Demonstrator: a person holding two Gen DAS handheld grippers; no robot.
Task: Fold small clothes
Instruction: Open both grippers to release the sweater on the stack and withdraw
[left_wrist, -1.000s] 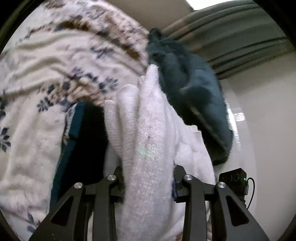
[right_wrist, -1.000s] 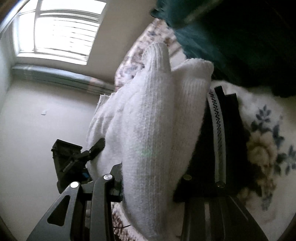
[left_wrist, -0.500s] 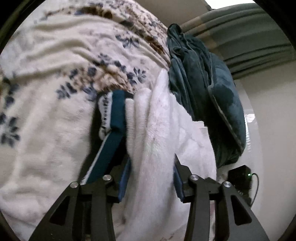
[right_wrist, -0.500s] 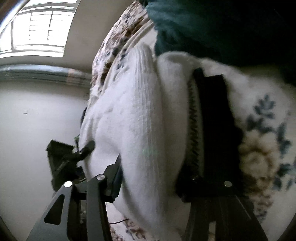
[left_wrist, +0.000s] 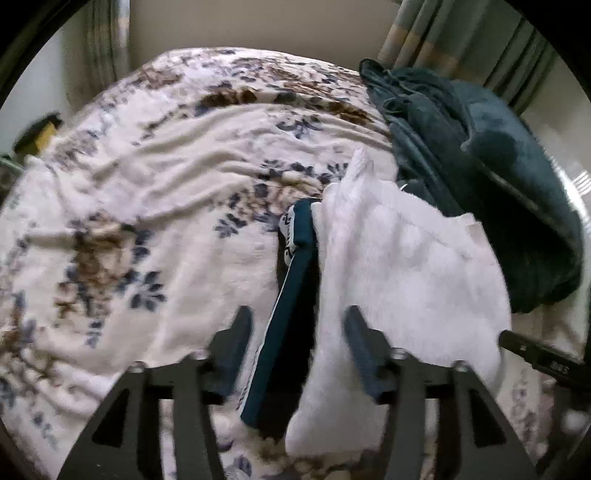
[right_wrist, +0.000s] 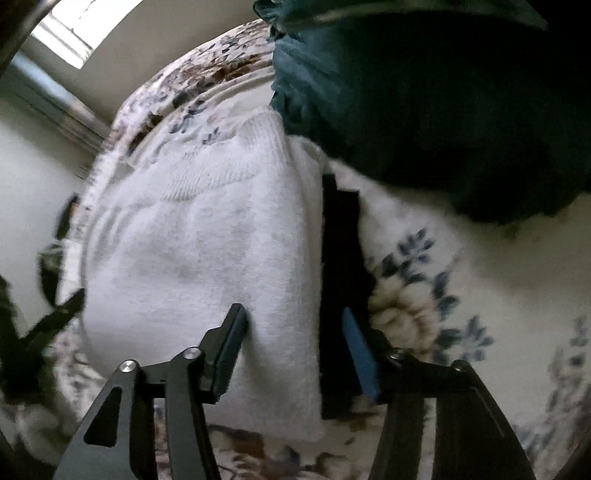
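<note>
Left hand-held gripper (left_wrist: 297, 328) and right hand-held gripper (right_wrist: 295, 332): jaws apart, each straddling the white knit garment (left_wrist: 402, 280) and, apparently, dark folded clothing (left_wrist: 291, 314) on the bed (left_wrist: 155, 206).

Dim soft daylight from a window (right_wrist: 85, 37) (upper left), motion blur, perhaps slight defocus, dark fisheye corners

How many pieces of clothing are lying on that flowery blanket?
3 that I can see: a white sweater between the tongs, a dark folded garment beside and partly under it, and a teal heap behind. More may be hidden underneath.
</note>
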